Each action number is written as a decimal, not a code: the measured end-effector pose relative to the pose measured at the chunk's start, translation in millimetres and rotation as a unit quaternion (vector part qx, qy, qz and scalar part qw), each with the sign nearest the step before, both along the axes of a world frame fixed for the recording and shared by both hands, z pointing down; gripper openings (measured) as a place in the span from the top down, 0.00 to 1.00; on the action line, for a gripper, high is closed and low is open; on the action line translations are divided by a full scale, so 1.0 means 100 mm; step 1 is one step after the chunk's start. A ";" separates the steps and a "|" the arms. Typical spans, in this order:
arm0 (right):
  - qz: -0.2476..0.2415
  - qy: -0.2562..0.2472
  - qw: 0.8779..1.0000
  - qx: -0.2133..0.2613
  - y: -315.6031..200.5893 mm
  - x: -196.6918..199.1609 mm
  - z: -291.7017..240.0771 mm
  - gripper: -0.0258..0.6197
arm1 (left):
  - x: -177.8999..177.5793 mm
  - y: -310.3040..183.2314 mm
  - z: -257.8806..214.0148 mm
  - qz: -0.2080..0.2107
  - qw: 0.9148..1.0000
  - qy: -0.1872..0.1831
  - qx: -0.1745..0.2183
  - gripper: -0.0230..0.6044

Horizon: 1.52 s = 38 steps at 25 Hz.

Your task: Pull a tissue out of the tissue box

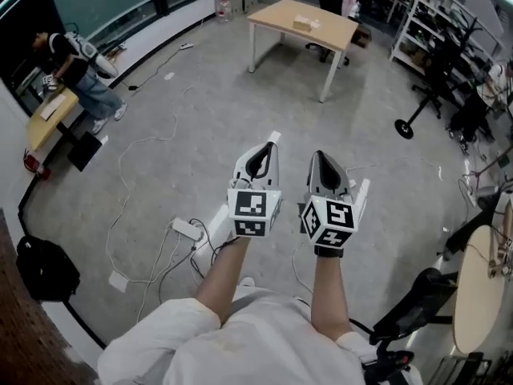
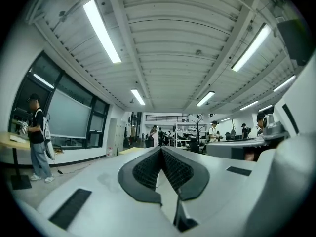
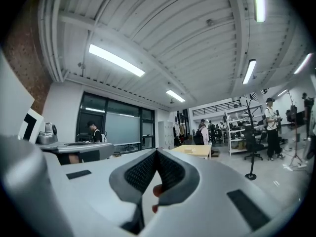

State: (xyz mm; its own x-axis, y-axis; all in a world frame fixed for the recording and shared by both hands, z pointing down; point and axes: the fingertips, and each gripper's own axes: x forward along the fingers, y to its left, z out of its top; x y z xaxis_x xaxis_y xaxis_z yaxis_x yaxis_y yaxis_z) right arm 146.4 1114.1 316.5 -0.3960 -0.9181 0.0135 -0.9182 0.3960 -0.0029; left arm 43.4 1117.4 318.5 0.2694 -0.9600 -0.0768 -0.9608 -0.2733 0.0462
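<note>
Jaws of left gripper (image 1: 270, 144) and right gripper (image 1: 319, 158) are closed, empty.

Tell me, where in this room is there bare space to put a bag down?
Most of the wooden table is bare beside its small box, and the grey floor before it is open. Crowded: around the power strip lower left, and by the shelves at right.

Grey floor (image 1: 200, 111): white power strip (image 1: 187, 229) and loose white cables (image 1: 128, 175) near its middle; black backpack (image 1: 44, 267) at its left edge. Wooden table (image 1: 276, 14): one small box (image 1: 303, 24) near its centre.
</note>
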 end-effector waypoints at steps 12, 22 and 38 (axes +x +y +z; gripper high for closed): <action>-0.039 0.011 0.999 -0.028 -0.17 -1.36 0.33 0.97 | -1.32 -0.06 0.33 -0.027 0.999 0.031 -0.021 0.97; -0.054 0.002 0.998 -0.027 -1.15 -1.15 0.29 0.97 | -1.14 -0.99 0.25 -0.039 0.998 0.041 -0.022 0.97; -0.066 0.012 0.998 0.008 -2.85 -0.46 -0.06 0.97 | -0.34 -2.76 -0.02 -0.026 0.998 0.062 0.004 0.97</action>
